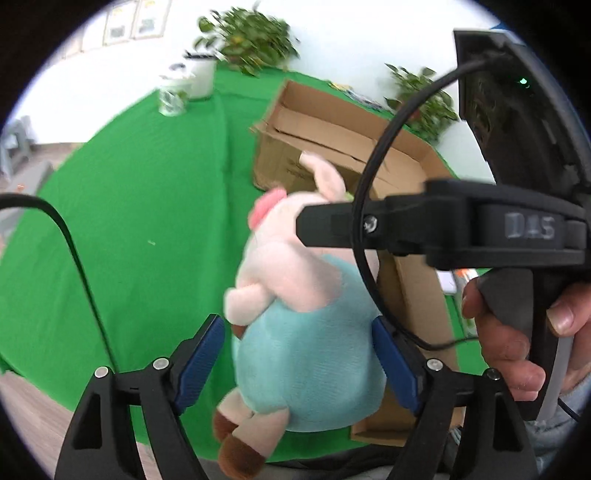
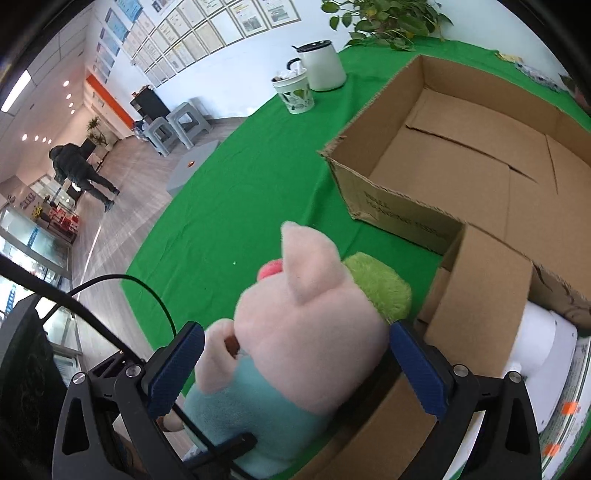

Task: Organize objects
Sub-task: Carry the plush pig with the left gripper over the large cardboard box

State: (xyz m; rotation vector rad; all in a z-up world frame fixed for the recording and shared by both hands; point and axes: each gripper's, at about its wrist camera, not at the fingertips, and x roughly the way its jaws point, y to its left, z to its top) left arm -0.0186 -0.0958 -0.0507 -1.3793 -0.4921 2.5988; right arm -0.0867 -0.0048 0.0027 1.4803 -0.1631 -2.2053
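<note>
Plush pig (image 1: 295,321) face hidden; hand-held gripper (image 1: 373,225) overlaps head.

In the left wrist view, the plush pig (image 1: 295,314) is soft with blur, and the other gripper (image 1: 424,229) in the right half of the frame covers part of its head and much of the cardboard box (image 1: 332,133) behind it. The potted plant (image 1: 251,37) at the upper middle is smeared, and the framed pictures (image 1: 133,18) at the upper left are too small to read. In the right wrist view, the pig's legs run out of the frame at the bottom. A white object (image 2: 543,332) at the right is half hidden behind a cardboard flap (image 2: 480,288), so I cannot tell what it is.
</note>
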